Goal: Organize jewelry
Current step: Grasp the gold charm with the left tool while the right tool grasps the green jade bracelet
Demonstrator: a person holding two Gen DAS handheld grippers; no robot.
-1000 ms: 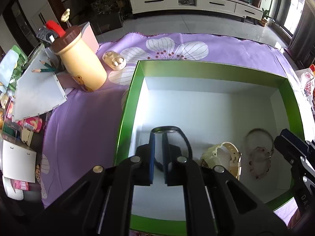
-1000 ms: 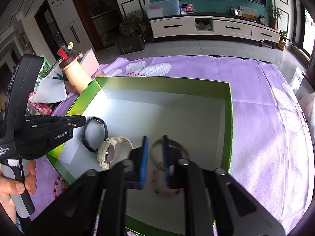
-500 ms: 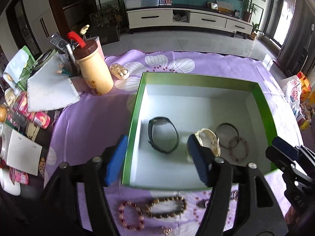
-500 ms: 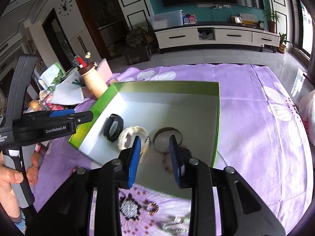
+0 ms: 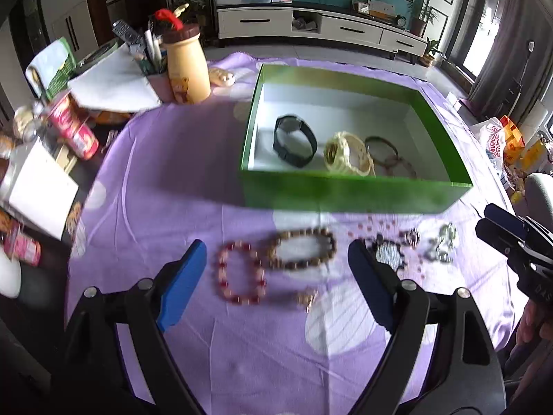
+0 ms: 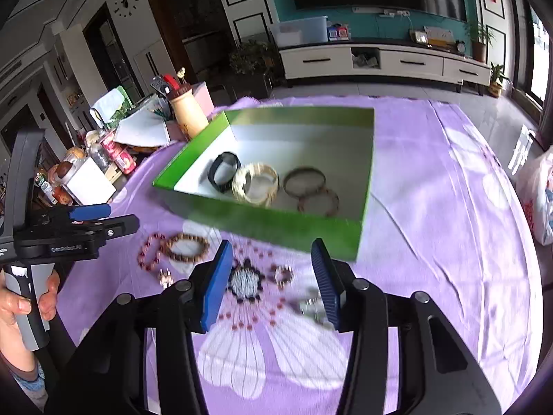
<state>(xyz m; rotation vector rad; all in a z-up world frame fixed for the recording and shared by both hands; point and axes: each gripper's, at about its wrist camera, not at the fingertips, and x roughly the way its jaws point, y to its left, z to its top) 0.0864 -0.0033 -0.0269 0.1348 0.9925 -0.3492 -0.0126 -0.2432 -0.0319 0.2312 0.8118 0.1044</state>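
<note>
A green box [image 5: 345,195] [image 6: 262,221] on the purple cloth holds a black watch [image 5: 294,141], a cream watch [image 5: 347,154] and two thin bangles [image 5: 390,157]. In front of it on the cloth lie a red bead bracelet [image 5: 242,278], a brown bead bracelet [image 5: 304,249], a dark beaded pendant [image 6: 246,282], a small ring [image 6: 283,274] and silver pieces [image 6: 311,306]. My left gripper [image 5: 276,276] is open above the bracelets. My right gripper [image 6: 273,285] is open above the pendant and ring. Both are empty.
At the left edge stand a tan bottle [image 5: 186,65], a pen cup, papers [image 5: 114,86], cans [image 5: 74,129] and snack packs. A plastic bag [image 6: 539,197] lies off the right edge. The right gripper shows in the left wrist view [image 5: 515,242].
Both grippers have opened and pulled back out of the box toward the near side. The black watch and the bangles stay in the box. The loose jewelry on the cloth has come into view.
</note>
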